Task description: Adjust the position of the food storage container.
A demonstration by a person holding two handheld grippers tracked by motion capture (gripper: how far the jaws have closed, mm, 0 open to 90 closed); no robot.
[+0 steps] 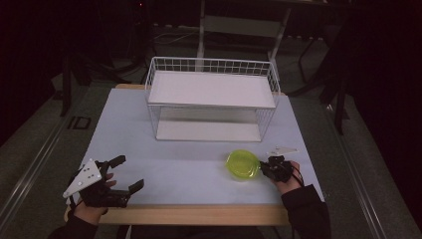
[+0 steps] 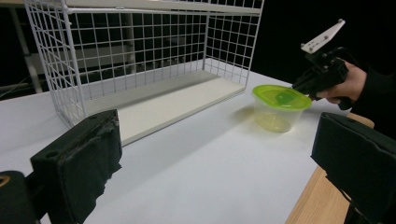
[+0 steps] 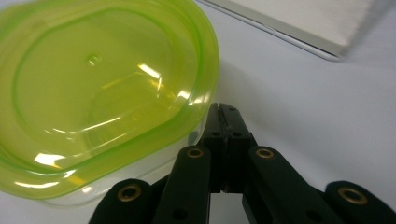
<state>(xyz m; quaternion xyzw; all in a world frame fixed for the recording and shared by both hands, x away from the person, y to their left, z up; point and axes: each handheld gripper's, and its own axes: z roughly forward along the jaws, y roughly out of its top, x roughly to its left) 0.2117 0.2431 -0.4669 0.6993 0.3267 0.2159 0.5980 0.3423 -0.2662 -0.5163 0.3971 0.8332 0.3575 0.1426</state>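
no readable text, labels or numbers anywhere

A yellow-green lidded container [image 1: 242, 164] sits near a white wire-grid rack [image 1: 211, 99] on a pale table [image 1: 164, 164].

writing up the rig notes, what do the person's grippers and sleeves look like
Both are black handheld tools with two jaws. The left gripper has thick jaws with block-shaped pads and a grey three-cornered plate dotted with small holes on top. The right gripper has linkage arms with brass-coloured rivets; from the left gripper view it carries a pale plate too. Both sleeves are dark.
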